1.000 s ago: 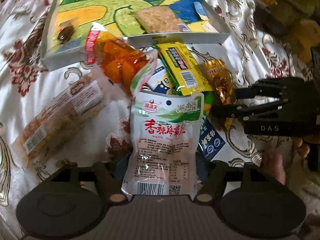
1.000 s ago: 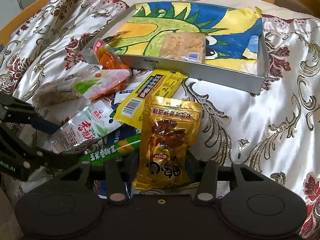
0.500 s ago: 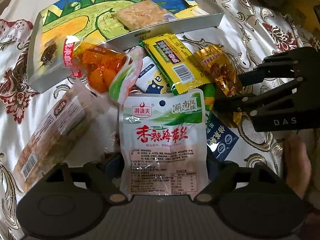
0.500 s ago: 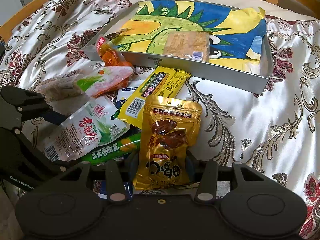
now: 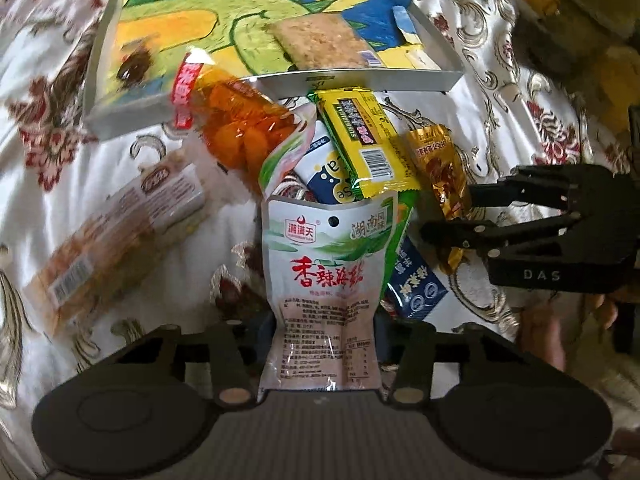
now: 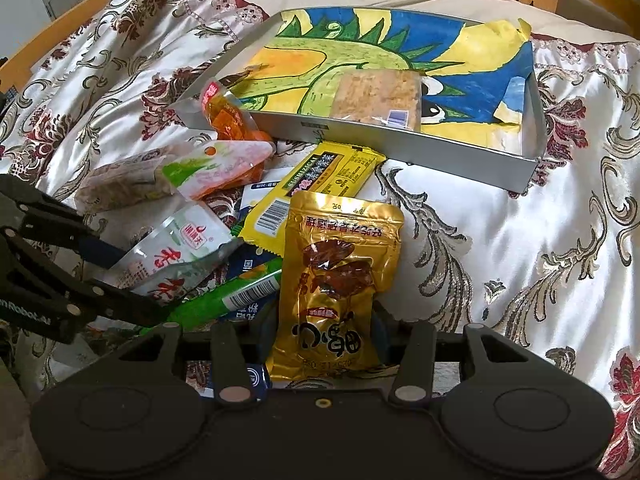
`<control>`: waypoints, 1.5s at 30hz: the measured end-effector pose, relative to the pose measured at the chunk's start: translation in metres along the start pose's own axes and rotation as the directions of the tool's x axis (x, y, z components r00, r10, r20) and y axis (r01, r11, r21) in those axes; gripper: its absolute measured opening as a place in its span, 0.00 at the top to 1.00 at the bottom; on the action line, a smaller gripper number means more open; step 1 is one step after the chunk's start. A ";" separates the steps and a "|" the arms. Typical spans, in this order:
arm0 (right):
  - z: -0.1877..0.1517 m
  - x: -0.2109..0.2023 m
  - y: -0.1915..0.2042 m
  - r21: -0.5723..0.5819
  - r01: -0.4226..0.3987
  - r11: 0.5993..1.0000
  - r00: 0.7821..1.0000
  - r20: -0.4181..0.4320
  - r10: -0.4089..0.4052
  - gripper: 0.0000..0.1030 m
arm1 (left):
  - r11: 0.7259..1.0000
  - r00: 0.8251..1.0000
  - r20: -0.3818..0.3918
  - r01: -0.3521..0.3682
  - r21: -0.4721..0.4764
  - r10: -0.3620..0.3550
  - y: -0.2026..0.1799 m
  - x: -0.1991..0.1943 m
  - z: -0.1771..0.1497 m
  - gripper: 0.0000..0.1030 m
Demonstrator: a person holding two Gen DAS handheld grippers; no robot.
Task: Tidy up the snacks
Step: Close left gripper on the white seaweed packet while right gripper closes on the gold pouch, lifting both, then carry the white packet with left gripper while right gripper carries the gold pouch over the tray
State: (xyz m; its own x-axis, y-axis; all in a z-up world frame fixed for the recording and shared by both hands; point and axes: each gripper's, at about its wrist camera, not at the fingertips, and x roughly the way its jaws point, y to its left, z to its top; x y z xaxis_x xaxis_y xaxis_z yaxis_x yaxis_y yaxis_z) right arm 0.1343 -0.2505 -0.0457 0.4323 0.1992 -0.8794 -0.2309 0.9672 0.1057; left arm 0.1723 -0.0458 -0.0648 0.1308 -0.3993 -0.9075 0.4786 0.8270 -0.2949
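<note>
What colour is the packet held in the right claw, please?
Shiny gold packet with a reddish-brown food picture, clearest in the right wrist view.

My left camera sits low behind my left gripper (image 5: 322, 344), facing forward and down toward the dinosaur-painted tray (image 5: 360, 79), close over the snack pile just before that tray's near wall. My right camera rides behind my right gripper (image 6: 320, 340), also facing the tray (image 6: 460, 156), from slightly farther right and just as near. Both views share the tray, the pile before it, and the flowered cloth (image 6: 540, 248); each also catches my other gripper at its edge.
</note>
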 end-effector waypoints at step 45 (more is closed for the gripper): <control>0.046 -0.050 -0.012 0.092 0.147 0.985 0.856 0.487 -0.173 0.52 | 0.964 0.763 0.646 0.195 -0.179 -0.034 0.021 -0.075 0.068 0.51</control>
State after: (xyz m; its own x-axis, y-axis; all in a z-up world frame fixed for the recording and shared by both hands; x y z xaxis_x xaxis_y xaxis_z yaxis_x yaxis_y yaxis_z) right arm 0.1553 -0.2649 0.0186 0.8347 0.0798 -0.5448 -0.0835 0.9963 0.0181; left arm 0.2318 -0.0251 0.0173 0.6442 -0.5882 -0.4888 0.3314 0.7907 -0.5148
